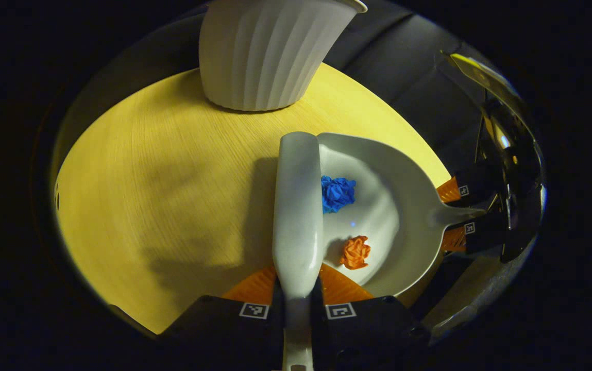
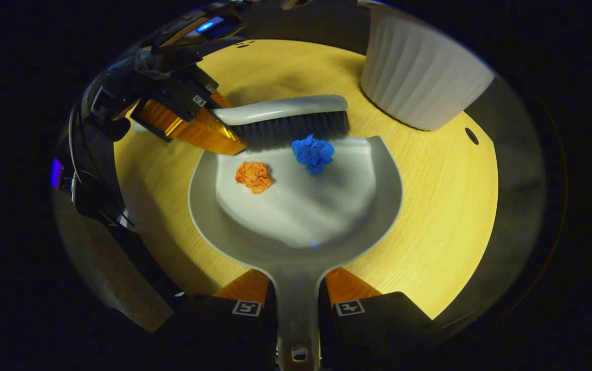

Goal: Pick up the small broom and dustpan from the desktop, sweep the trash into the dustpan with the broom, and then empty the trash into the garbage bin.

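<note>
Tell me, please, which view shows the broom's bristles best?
The right gripper view: it looks at the broom from the side, so the dark bristles show along the dustpan's front edge, behind the blue paper ball. The left gripper view looks down the broom's back, which hides the bristles.

We see the grey broom [image 2: 280,111] lying bristles-down along the open lip of the pale dustpan [image 2: 296,216], which rests flat on the tabletop. Inside it sit a blue wad [image 2: 313,153], touching the bristles, and an orange wad [image 2: 254,176]. The ribbed white bin [image 2: 419,77] stands just beyond.
</note>
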